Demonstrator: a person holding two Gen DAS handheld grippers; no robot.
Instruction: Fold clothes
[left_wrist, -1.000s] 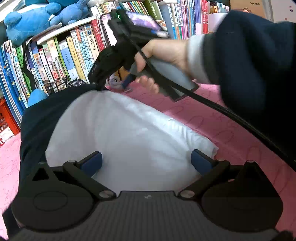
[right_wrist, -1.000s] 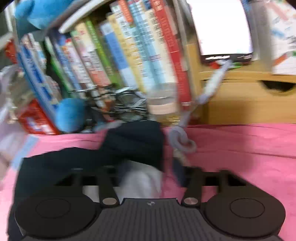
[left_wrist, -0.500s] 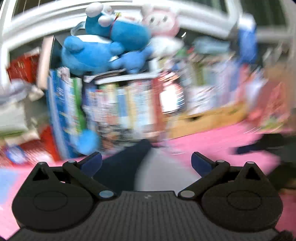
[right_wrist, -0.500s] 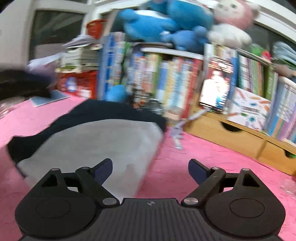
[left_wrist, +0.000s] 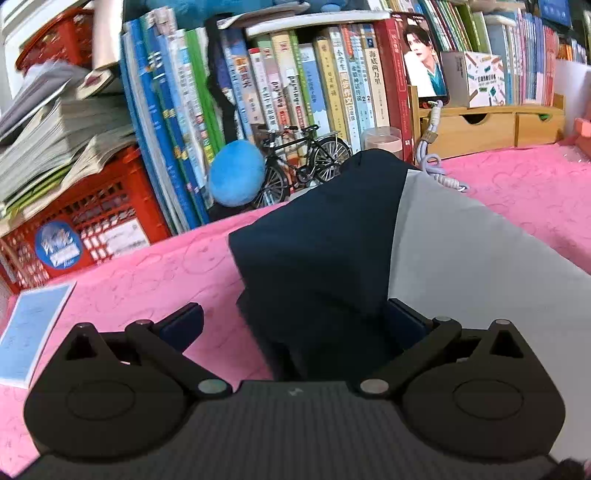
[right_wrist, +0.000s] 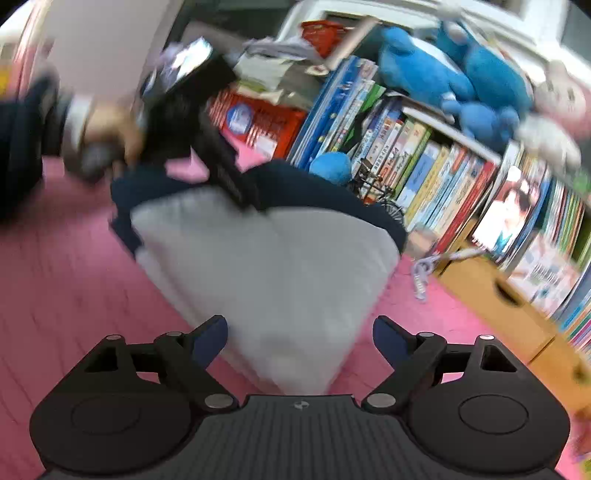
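While the left wrist view takes in the bookshelf, book spines (left_wrist: 347, 88) carry Chinese titles, mostly too small to read; one shows the digits "2 2". A red crate (left_wrist: 92, 221) bears a round blue sticker, its text unreadable. The navy and white garment (left_wrist: 369, 258) lies folded on the pink table (left_wrist: 147, 273), near a toy bicycle (left_wrist: 299, 162). Left claw (left_wrist: 295, 325): jaws wide, navy cloth lying between them, the right pad against the fold; no clamping visible. A second ago this view showed white cloth and the other hand above it; now the navy edge fills the gap.

Right wrist view, blurred: no writing legible. Right claw (right_wrist: 301, 339) stands wide apart and empty over the white panel, its jaws having just been opening. The left hand (right_wrist: 107, 136) now shows at upper left.
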